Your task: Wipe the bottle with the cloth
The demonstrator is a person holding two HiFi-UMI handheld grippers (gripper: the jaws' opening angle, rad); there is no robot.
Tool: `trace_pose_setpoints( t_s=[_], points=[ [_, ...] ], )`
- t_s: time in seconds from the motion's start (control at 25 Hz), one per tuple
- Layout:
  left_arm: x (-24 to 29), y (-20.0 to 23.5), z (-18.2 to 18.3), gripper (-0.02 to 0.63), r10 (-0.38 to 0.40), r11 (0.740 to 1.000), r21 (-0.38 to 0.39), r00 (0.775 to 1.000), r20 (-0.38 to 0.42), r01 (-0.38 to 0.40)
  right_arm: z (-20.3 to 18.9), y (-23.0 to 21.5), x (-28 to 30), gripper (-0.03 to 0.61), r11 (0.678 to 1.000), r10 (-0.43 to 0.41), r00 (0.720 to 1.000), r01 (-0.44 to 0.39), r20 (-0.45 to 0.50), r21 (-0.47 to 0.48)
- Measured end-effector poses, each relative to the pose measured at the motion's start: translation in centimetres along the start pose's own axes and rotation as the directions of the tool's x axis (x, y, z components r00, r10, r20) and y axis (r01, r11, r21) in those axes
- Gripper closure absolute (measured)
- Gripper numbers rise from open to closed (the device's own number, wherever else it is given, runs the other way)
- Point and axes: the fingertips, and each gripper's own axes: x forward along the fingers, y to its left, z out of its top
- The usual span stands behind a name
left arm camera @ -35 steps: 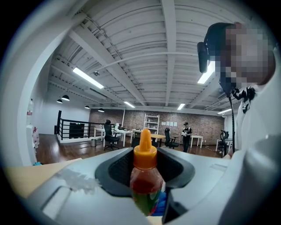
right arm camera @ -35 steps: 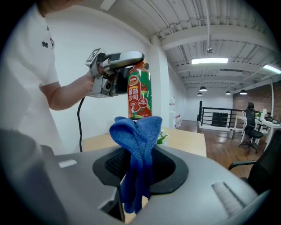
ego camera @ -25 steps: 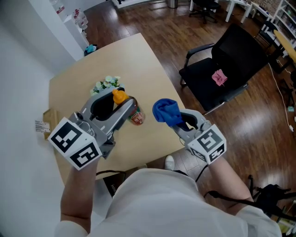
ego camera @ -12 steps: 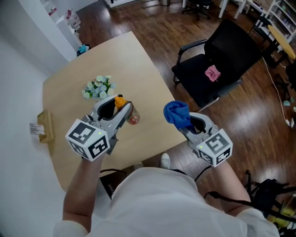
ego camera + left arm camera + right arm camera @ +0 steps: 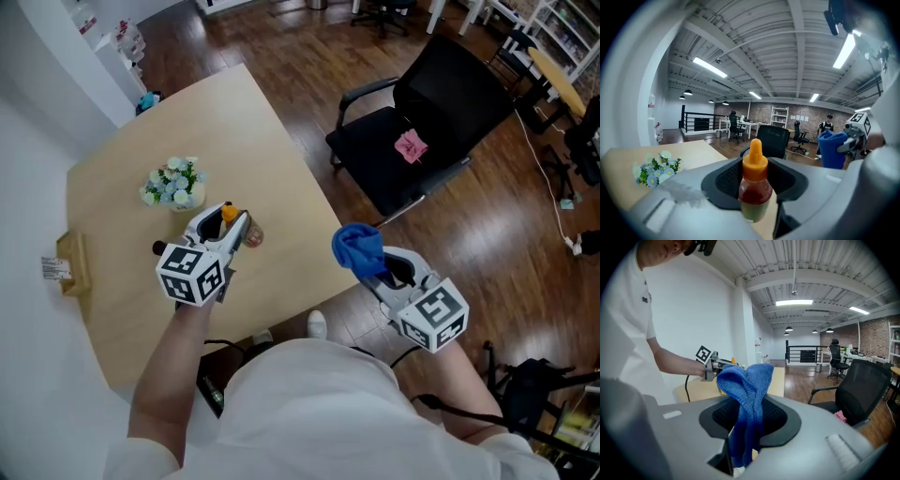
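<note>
The left gripper (image 5: 228, 223) has its jaws clamped on the small clear plastic bottle (image 5: 753, 185) with an orange nozzle cap, over the light wooden table (image 5: 122, 216); reddish sauce fills the bottle's shoulder. The right gripper (image 5: 377, 269) has its jaws pinched on the bunched blue knitted cloth (image 5: 359, 248), well apart from the bottle.

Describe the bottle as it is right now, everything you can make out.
The bottle is small and clear, plastic by the look, with an orange cone-shaped cap. Its upper body shows red sauce; the lower part looks greenish. It sits upright in the left tool, whose jaws are closed on its body, over the wooden table. Whether its base touches the table cannot be told. The cloth in the right tool is apart from it.
</note>
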Motion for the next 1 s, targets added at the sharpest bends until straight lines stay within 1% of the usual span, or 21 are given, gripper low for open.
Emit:
trace_pose_setpoints(
  t_s=[0.24,0.36,0.44,0.68,0.84,1.0],
  points=[
    [3.4,2.7,-4.3,0.453,0.117,0.993,0.027,0.992,-0.050,-0.115,-1.9,-1.2,-2.7,0.456,1.000,-0.025,0.999,0.025,-0.034,0.019],
    [4.7,4.1,-5.9,0.453,0.158,0.987,0.025,0.985,-0.066,-0.157,-2.8,-1.6,-3.9,0.456,0.999,-0.042,0.998,0.044,-0.050,0.032],
    [5.2,4.8,-6.7,0.453,0.178,0.984,0.022,0.982,-0.063,-0.177,-3.3,-1.8,-4.5,0.456,0.998,-0.053,0.997,0.055,-0.058,0.042],
    [6.8,5.5,-8.5,0.453,0.201,0.979,0.036,0.978,-0.057,-0.199,-4.1,-2.1,-5.4,0.456,0.996,-0.066,0.995,0.070,-0.078,0.050],
    [7.2,5.3,-9.4,0.451,0.207,0.978,0.043,0.976,-0.061,-0.205,-4.2,-1.9,-5.3,0.456,0.997,-0.053,0.995,0.057,-0.085,0.053],
    [7.3,5.0,-9.6,0.447,0.206,0.977,0.065,0.977,-0.062,-0.202,-4.2,-1.6,-4.7,0.456,0.998,-0.034,0.996,0.039,-0.084,0.054]
  ],
)
